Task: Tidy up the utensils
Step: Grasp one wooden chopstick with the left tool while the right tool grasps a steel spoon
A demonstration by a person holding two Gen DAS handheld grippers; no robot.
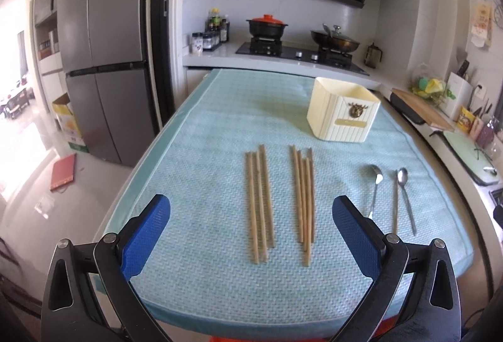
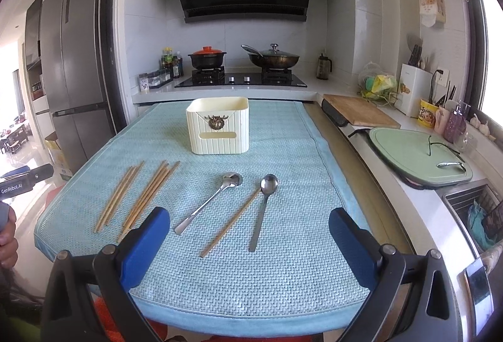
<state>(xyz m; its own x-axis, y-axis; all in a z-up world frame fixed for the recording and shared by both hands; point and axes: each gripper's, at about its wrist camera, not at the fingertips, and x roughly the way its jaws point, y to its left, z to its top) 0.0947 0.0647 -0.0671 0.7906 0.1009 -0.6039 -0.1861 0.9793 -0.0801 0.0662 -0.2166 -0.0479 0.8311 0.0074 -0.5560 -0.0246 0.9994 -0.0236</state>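
Two bundles of wooden chopsticks lie on a light blue mat (image 1: 204, 272): a left bundle (image 1: 259, 203) and a right bundle (image 1: 303, 203). Two steel spoons (image 1: 375, 187) (image 1: 405, 197) and a single chopstick (image 1: 396, 206) lie to their right. A cream utensil holder (image 1: 342, 114) stands at the back. My left gripper (image 1: 251, 216) is open above the near edge, facing the bundles. My right gripper (image 2: 250, 222) is open, facing the spoons (image 2: 210, 200) (image 2: 264, 203) and single chopstick (image 2: 231, 222). The holder (image 2: 218, 125) and the bundles (image 2: 118, 195) (image 2: 147, 200) show there too.
A stove with a red-lidded pot (image 2: 207, 57) and a wok (image 2: 274, 58) stands behind the mat. A cutting board (image 2: 358, 114), a green tray (image 2: 418, 156) and a sink (image 2: 474, 210) line the right counter. A fridge (image 1: 103, 58) stands left.
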